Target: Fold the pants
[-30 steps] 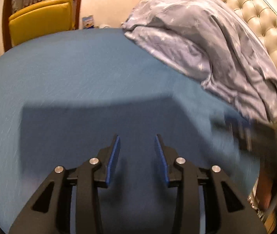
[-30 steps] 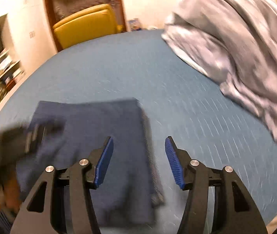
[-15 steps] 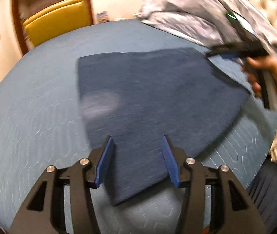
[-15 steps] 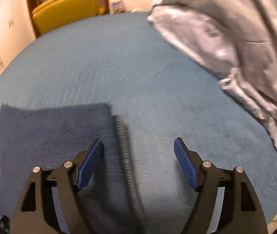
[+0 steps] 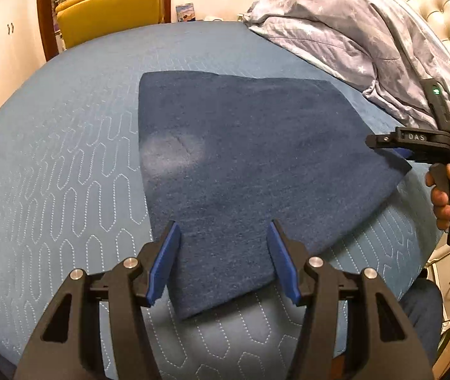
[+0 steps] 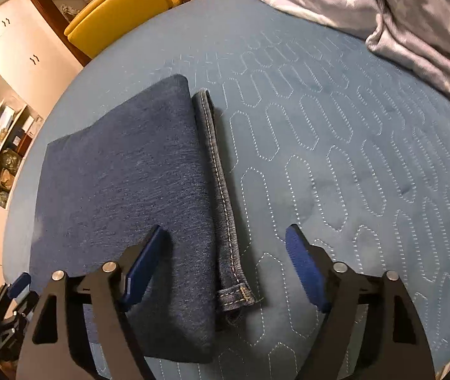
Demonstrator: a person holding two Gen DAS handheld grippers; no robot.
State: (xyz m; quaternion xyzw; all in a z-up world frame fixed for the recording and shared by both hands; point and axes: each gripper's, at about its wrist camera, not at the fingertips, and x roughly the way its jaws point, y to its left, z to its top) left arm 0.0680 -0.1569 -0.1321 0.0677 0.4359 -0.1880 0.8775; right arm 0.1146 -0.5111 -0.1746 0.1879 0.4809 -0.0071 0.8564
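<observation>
Left gripper (image 5: 223, 256) has just been opening, nothing pinched, hovering over the folded pants (image 5: 250, 171) lying flat on the blue bed (image 5: 66, 164); right gripper (image 6: 225, 269) spread above their hem edge.

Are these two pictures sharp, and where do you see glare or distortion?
Left wrist view: sharp, a pale glare patch on the folded pants, fisheye bending the bed edges. Right wrist view: sharp on the pants hem, the blanket slightly soft, dark corners.
</observation>
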